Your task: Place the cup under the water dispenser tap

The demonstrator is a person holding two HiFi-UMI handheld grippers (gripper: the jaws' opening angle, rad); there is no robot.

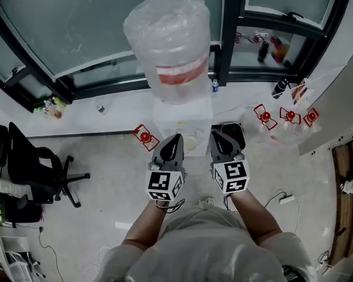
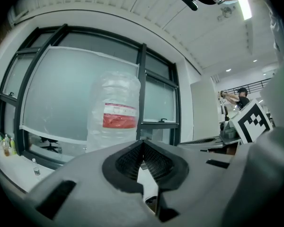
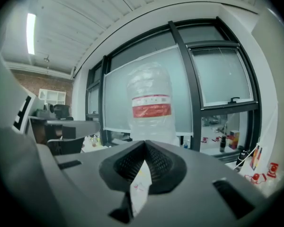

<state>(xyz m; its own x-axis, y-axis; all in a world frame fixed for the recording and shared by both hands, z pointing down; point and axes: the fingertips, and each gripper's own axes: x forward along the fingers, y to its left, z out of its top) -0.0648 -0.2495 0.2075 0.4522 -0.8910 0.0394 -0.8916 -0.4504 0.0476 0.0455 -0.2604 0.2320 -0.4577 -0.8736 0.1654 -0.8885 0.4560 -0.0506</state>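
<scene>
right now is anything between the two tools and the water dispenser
Nothing visible is. The left tool and right tool are side by side, both shut and empty, facing the front of the water dispenser below its bottle. No cup can be made out in any view.

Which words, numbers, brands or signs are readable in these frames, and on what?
No text can be read.
bottle label: red and white band, print too blurred.
left cube, right cube: black-and-white marker patterns, no letters.
sill items: too small to read.
</scene>
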